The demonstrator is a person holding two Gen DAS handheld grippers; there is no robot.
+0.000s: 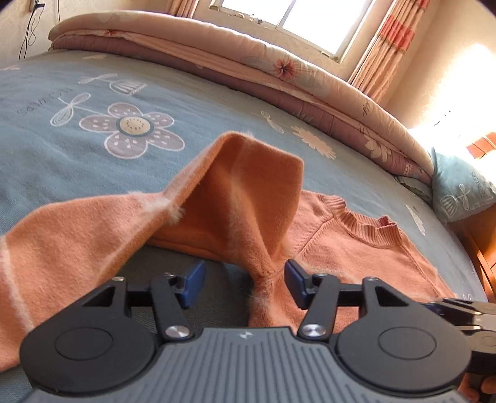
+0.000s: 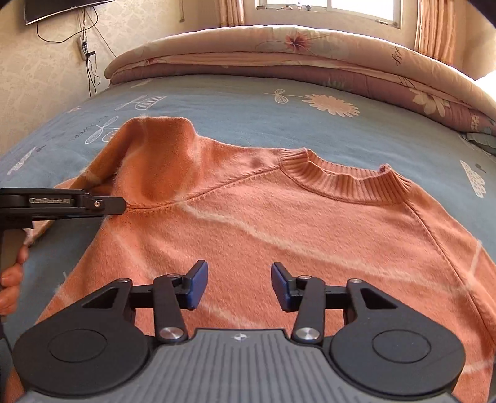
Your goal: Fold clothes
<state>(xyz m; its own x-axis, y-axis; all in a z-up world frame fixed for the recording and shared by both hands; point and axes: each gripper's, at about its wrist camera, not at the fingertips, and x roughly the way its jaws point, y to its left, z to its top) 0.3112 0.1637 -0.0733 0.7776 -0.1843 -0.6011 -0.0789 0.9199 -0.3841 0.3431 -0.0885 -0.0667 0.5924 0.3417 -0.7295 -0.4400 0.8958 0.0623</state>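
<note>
- The orange sweater (image 2: 279, 223) lies flat on the blue bedsheet (image 2: 248, 102), filling the middle of the frame, collar toward the upper right
- The left gripper (image 1: 245, 280) stands apart, a raised sleeve fold between its pads
- The right gripper (image 2: 239, 285) hovers half open above the sweater, holding nothing

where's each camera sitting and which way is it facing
Left wrist: on the left gripper, looking along its fingers over a raised sleeve of the orange sweater toward the window; its jaws stand apart around a fabric ridge.
Right wrist: on the right gripper, open above the sweater's body, facing the collar and folded quilt; a hand shows at left.
Shared: sweater, blue bedsheet, quilt, window.
</note>
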